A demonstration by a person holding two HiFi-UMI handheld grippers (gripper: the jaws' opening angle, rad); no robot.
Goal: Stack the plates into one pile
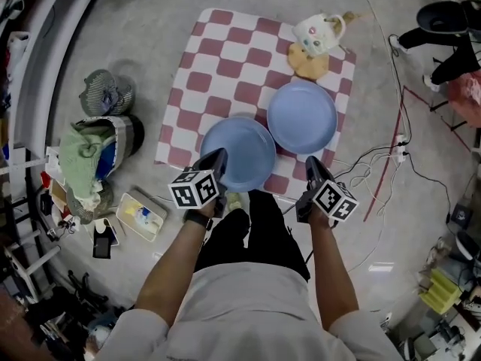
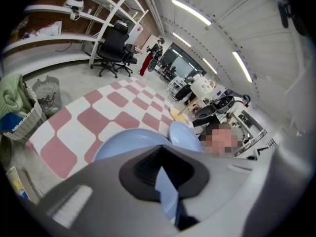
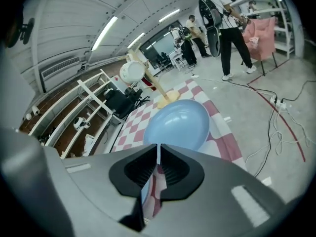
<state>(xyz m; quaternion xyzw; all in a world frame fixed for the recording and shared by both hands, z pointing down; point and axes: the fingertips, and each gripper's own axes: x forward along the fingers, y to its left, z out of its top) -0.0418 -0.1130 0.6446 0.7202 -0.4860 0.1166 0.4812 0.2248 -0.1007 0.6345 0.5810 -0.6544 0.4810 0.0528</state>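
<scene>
Two light blue plates lie side by side on a red-and-white checkered cloth [image 1: 225, 66] on the floor. The near-left plate [image 1: 240, 156] [image 2: 123, 142] touches the far-right plate [image 1: 302, 116] [image 2: 185, 135] [image 3: 177, 122]. My left gripper [image 1: 216, 159] [image 2: 159, 166] hovers over the near-left rim of the left plate, jaws closed with nothing between them. My right gripper [image 1: 312, 164] [image 3: 158, 147] sits just short of the right plate's near rim, at the cloth's edge, also shut and empty.
A white flowered teapot [image 1: 319, 32] and a tan pad [image 1: 308, 62] sit at the cloth's far corner. A basket with green cloth [image 1: 94, 153], a small fan [image 1: 105, 92] and a box [image 1: 141, 215] stand left. Cables [image 1: 391, 156] trail on the right, near people's legs [image 1: 443, 21].
</scene>
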